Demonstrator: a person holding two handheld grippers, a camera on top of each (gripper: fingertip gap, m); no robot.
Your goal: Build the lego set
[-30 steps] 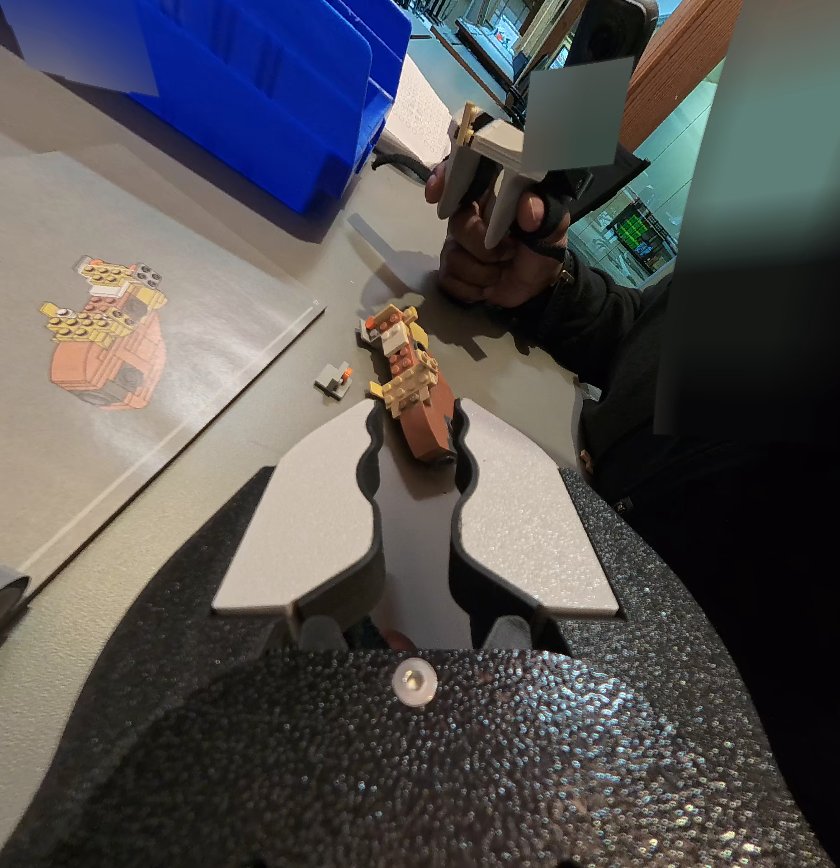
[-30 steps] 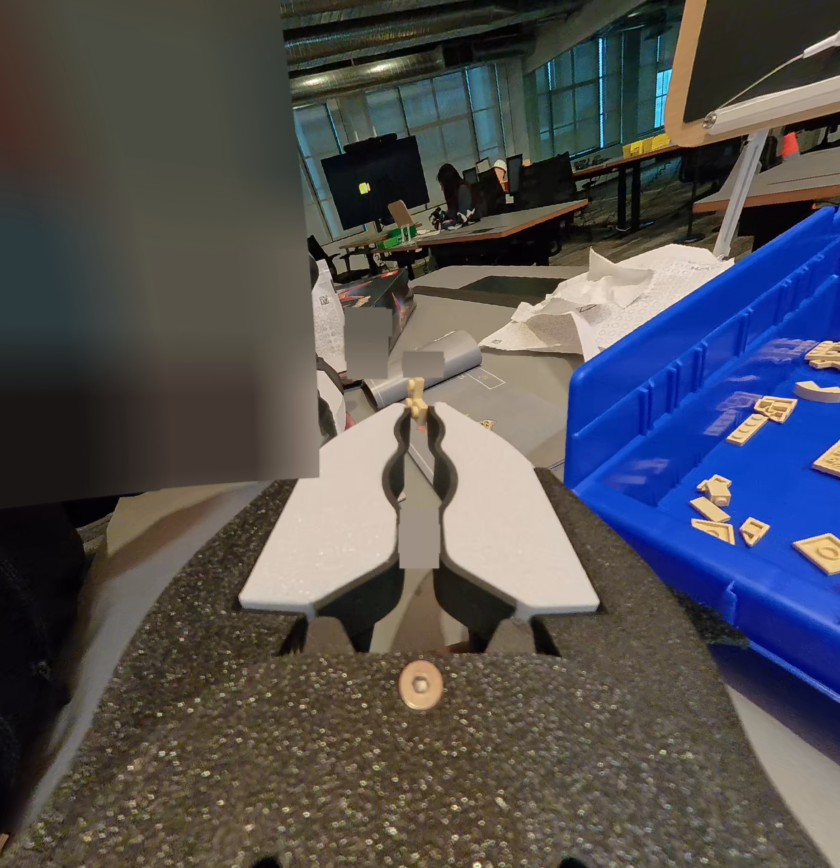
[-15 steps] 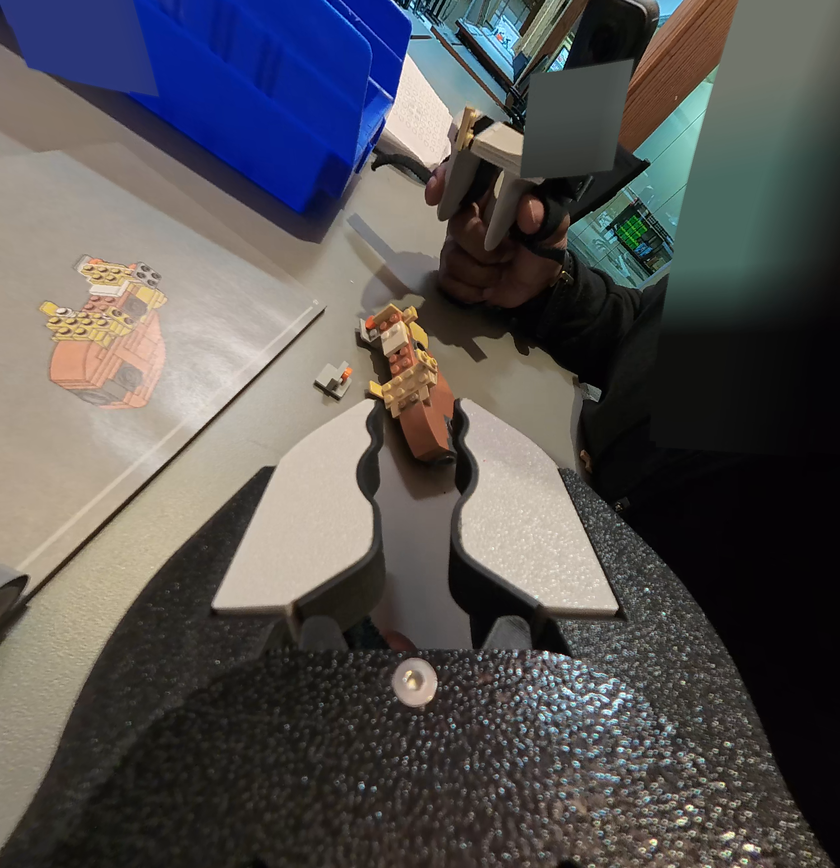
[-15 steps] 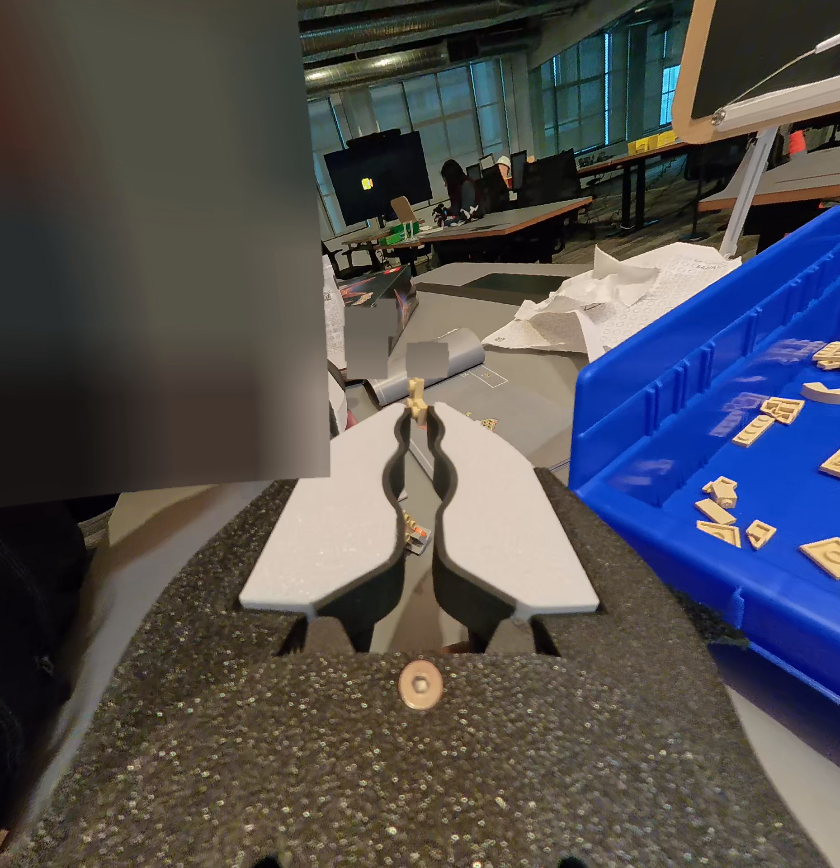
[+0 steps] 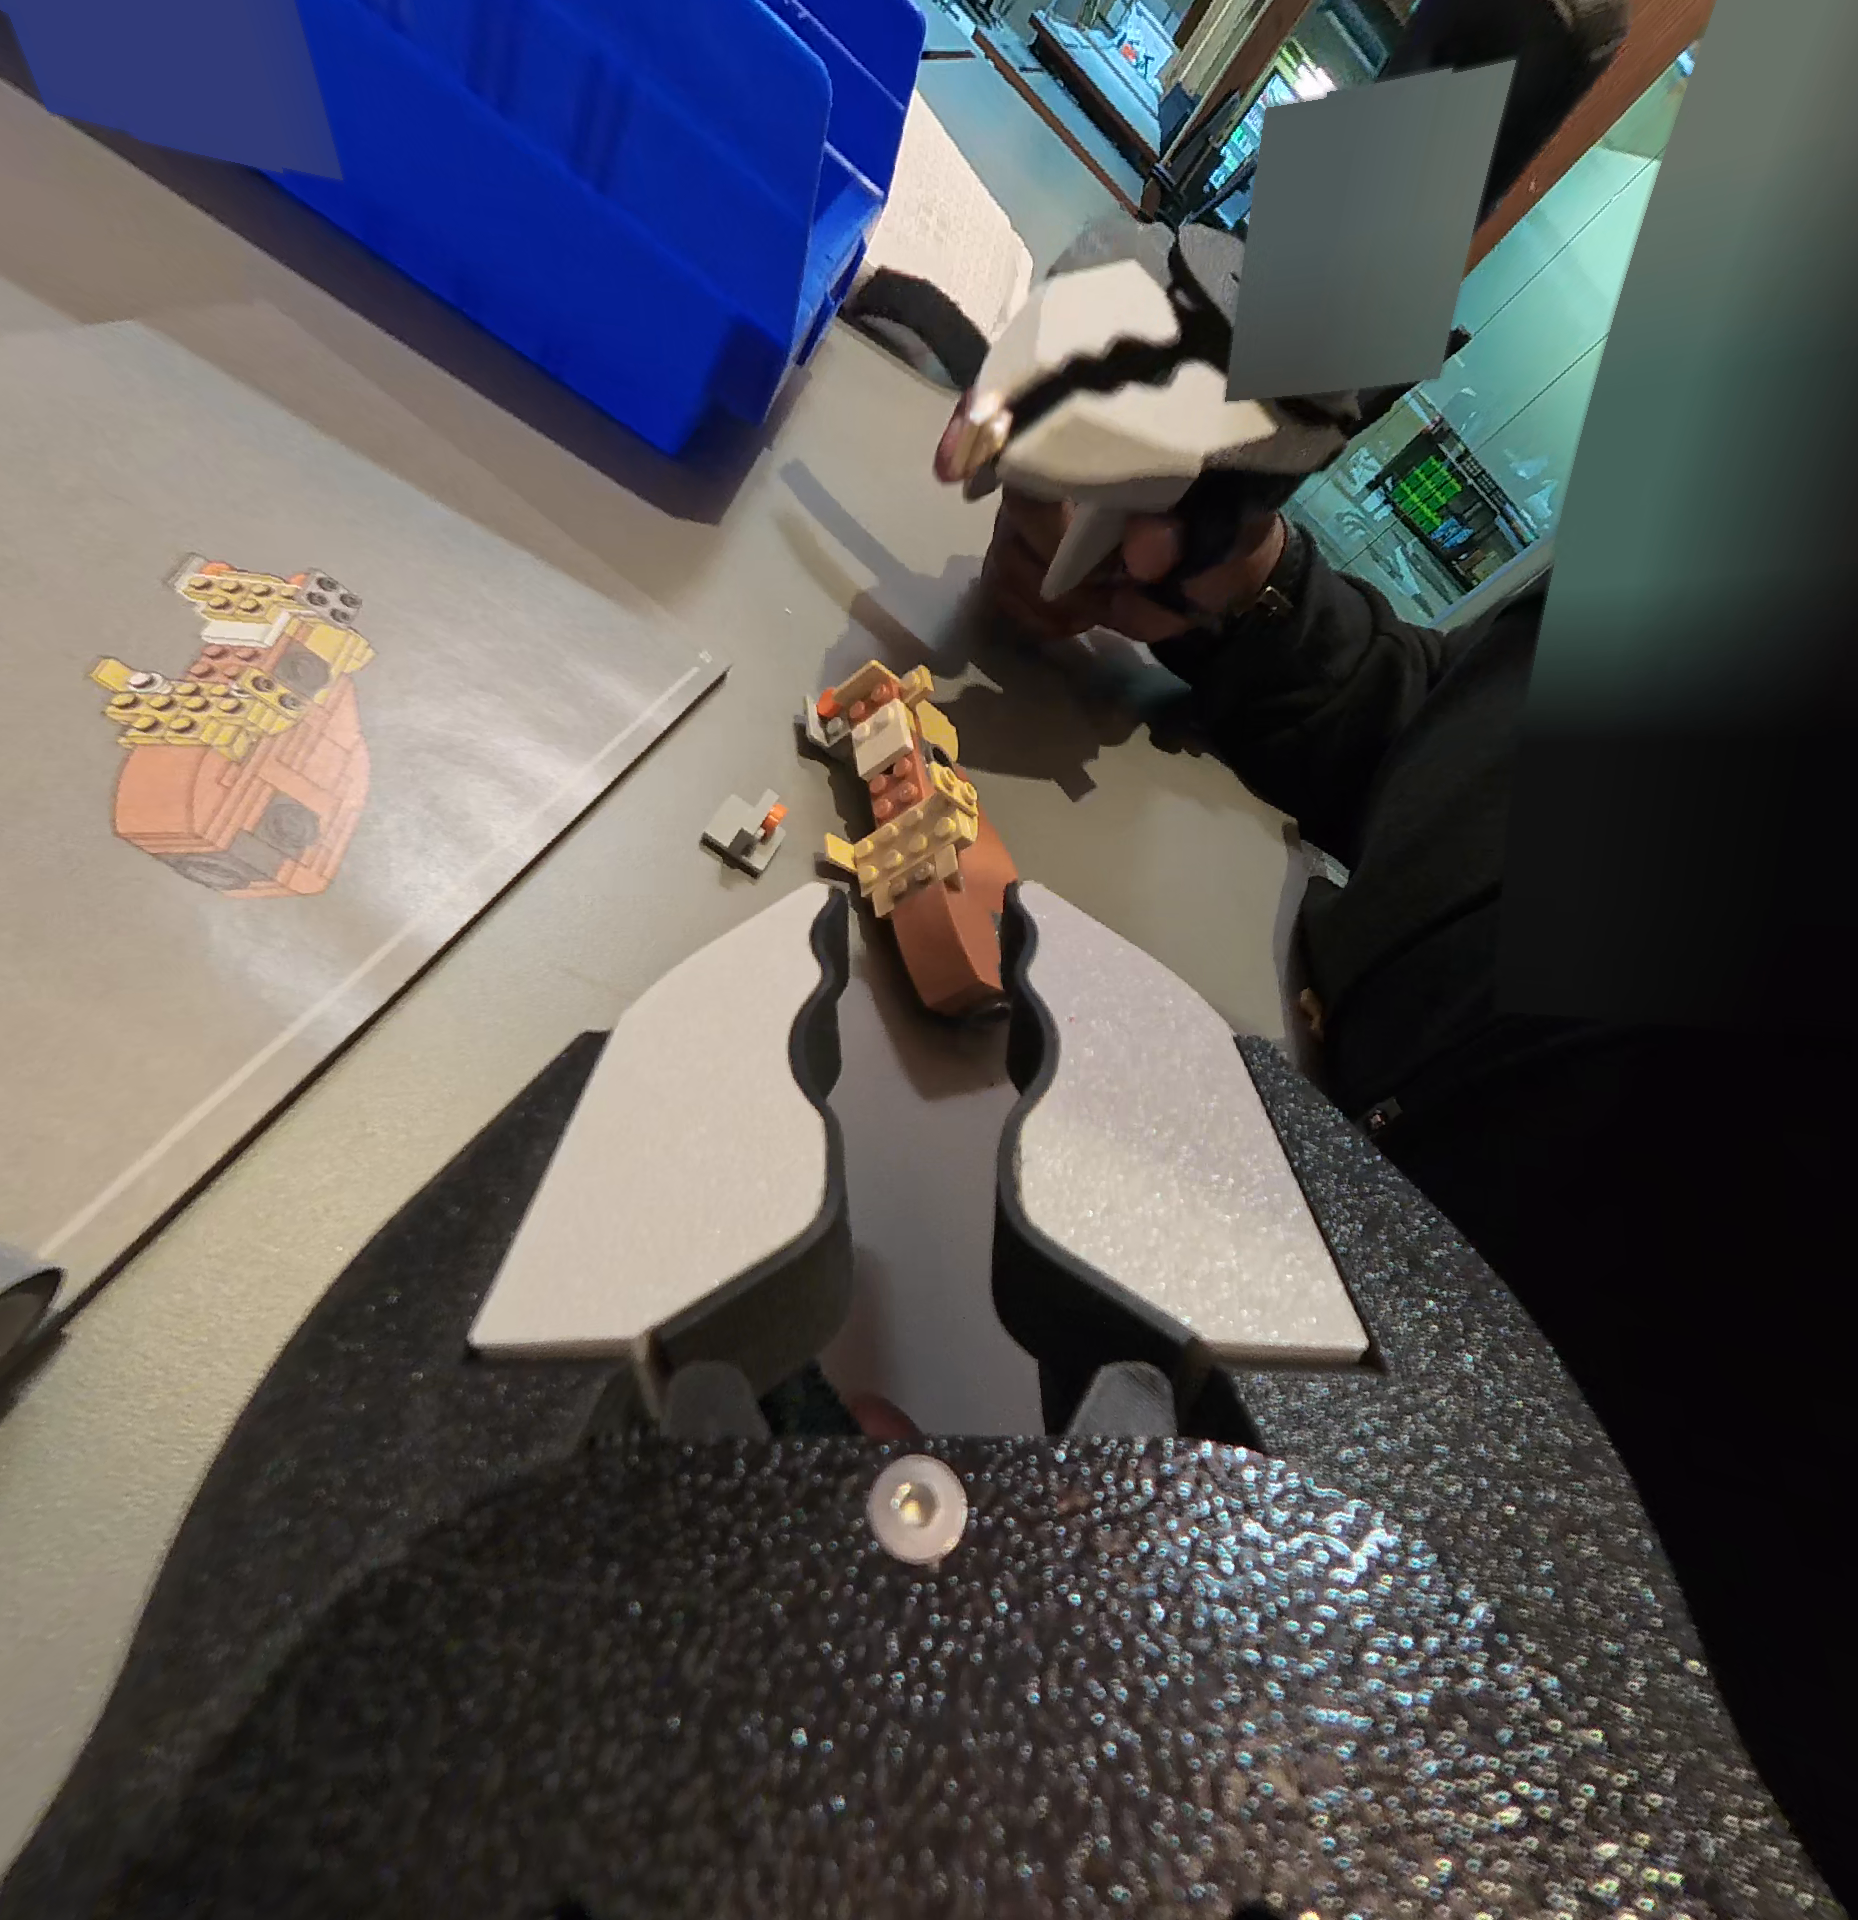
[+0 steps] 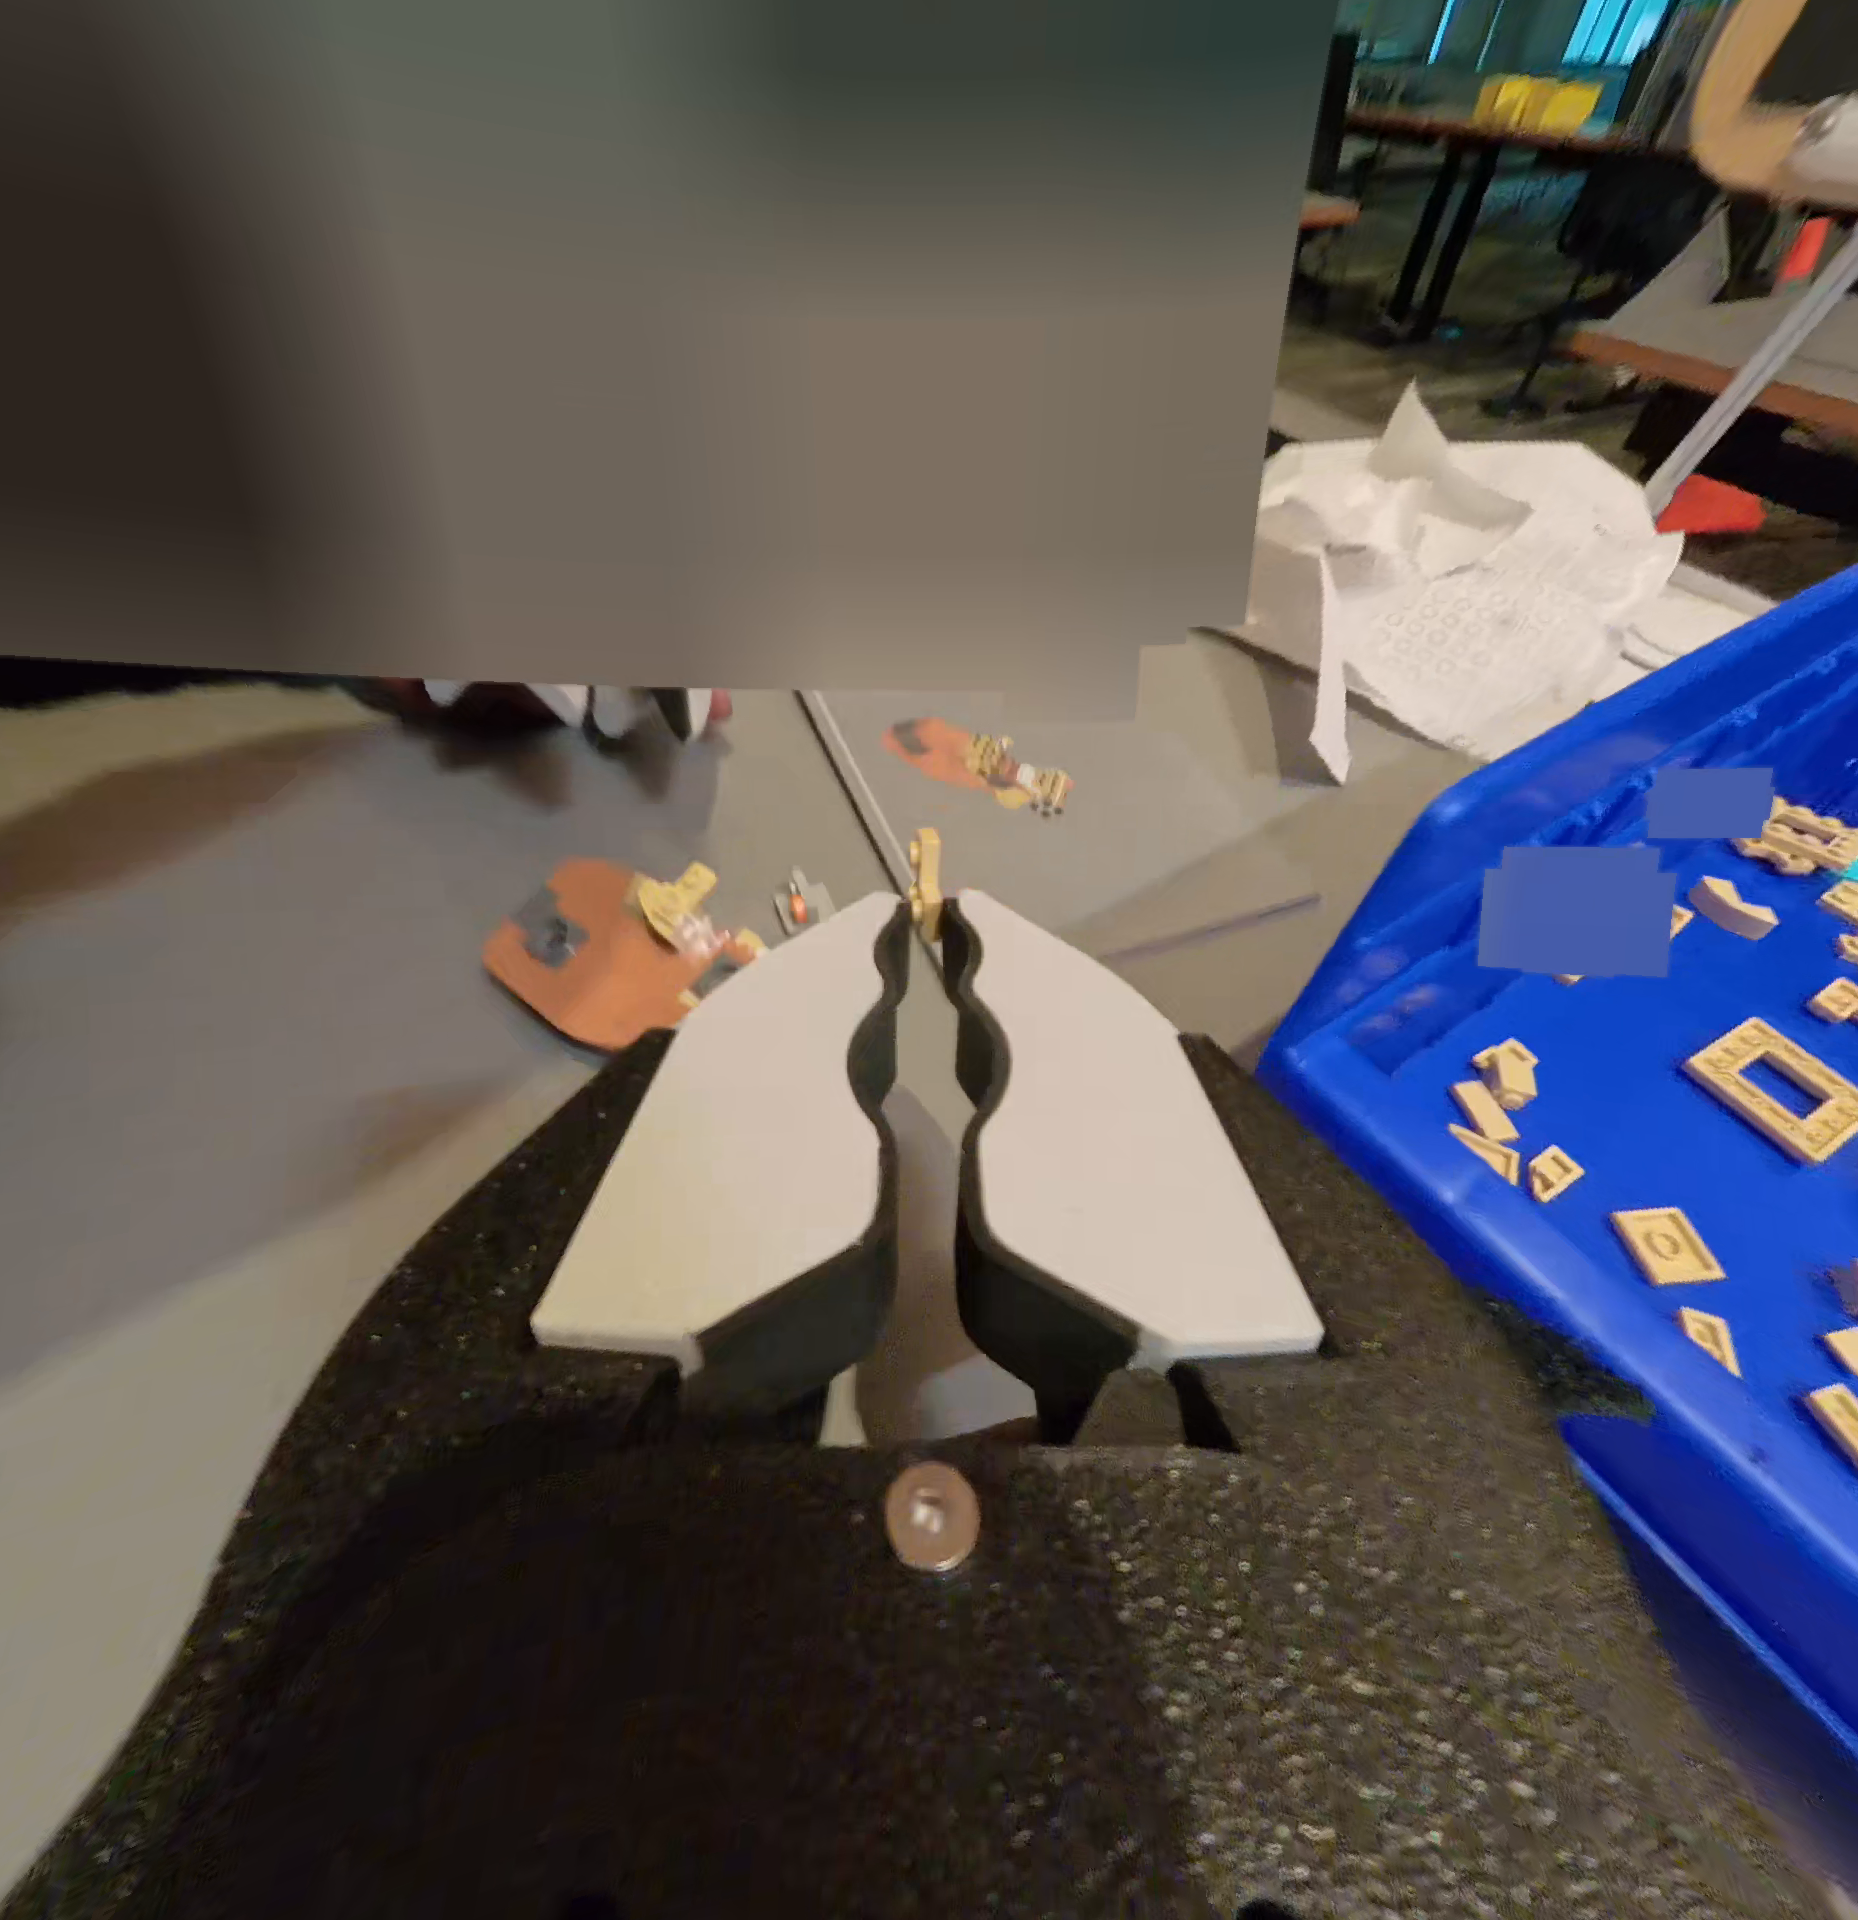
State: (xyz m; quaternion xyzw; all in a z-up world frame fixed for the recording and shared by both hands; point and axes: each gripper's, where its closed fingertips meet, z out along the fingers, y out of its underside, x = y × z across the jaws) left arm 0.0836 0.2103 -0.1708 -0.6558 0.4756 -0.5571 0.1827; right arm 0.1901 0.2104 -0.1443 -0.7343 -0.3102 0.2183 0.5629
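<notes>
The left claw [image 5: 920, 925] sat low on the grey counter [image 5: 551, 956], its two fingers spread apart with nothing pinched between them. The brown end of the half-built lego model [image 5: 920, 831] lay in the gap at their tips; whether either finger touched it, I could not tell. The model stretched away toward 12 o'clock, tan and orange bricks stacked on its brown body. Just beside it, at its 9 o'clock, a small grey piece with an orange stud [image 5: 746, 828] lay by itself.

Farther out at 1 o'clock, the right claw [image 5: 982, 431] was held above the counter in a person's hand [image 5: 1112, 582], clamped on a small tan lego piece [image 6: 926, 883]. In the right wrist view that piece stuck up from the closed tips, and the model [image 6: 613, 940] showed on the counter at 10 o'clock.

An instruction sheet [image 5: 229, 790] picturing the model lay flat at the left claw's 9 o'clock. A blue bin [image 6: 1590, 1091] at the right claw's 3 o'clock held loose tan pieces [image 6: 1772, 1086], and crumpled white paper [image 6: 1465, 603] sat beyond it.
</notes>
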